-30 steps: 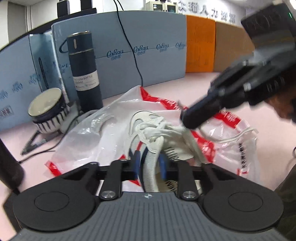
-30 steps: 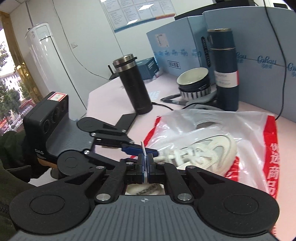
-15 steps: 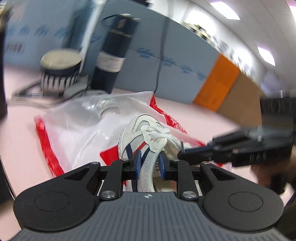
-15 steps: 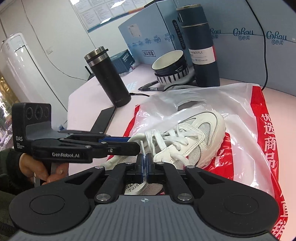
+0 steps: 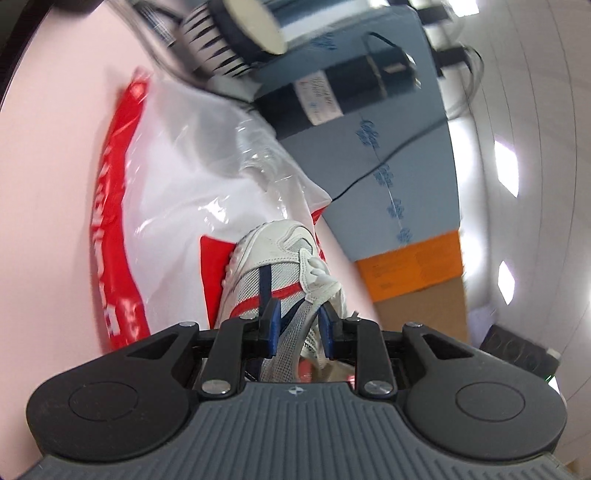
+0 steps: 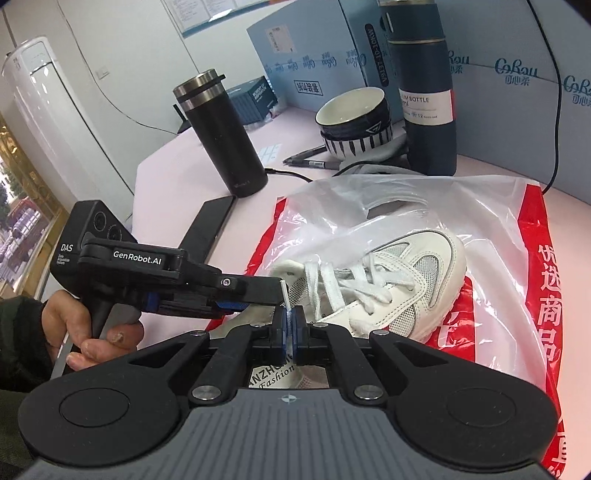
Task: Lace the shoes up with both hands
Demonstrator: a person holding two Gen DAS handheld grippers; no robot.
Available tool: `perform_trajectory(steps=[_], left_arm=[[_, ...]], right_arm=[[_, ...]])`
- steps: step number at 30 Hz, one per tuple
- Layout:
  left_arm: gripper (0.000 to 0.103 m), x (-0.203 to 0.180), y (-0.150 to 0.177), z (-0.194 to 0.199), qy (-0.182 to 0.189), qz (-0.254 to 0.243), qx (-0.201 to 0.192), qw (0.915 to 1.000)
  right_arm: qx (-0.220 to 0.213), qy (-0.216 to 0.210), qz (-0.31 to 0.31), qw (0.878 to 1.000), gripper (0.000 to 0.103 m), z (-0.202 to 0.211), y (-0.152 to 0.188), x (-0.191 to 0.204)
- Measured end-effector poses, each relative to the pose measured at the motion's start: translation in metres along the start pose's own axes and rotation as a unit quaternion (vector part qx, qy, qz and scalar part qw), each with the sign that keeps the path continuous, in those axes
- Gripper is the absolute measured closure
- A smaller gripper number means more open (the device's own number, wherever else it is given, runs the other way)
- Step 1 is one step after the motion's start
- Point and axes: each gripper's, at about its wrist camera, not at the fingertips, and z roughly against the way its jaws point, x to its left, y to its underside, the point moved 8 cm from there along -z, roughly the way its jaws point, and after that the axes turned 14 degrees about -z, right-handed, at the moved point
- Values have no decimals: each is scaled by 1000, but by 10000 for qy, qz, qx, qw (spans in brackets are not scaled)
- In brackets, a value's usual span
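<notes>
Mid-lacing, I'd say: the white mesh sneaker (image 6: 399, 280) sits on a red-and-white plastic bag (image 6: 498, 236) on the pink table (image 6: 177, 177). The left hand-held gripper (image 5: 297, 325) clamps its collar, while the right hand-held gripper (image 6: 289, 325) is pinched tight on the white lace tip (image 6: 283, 295). Next, probably steer that tip into an eyelet.

Bright ceiling light, fisheye warp — left view motion-blurred

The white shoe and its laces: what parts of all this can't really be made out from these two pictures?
- Shoe heel and opening: right wrist view, hidden behind the right tool and its grey body.
- Lace below its white tip: pinched between the shut pads, its run hidden.
- Left tool: left wrist view, whether its pads press the shoe's side is unclear.
- Bowl and bottle: left wrist view, motion-blurred, the bowl cut by the top edge.
</notes>
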Motion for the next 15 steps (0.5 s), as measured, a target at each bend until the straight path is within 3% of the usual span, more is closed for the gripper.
perform_trajectory(steps=[15], left_arm=[[82,3,4,2,46,141,15,9999]], right_arm=[[354,-45,-400,9986,101,-16,-8,-9]])
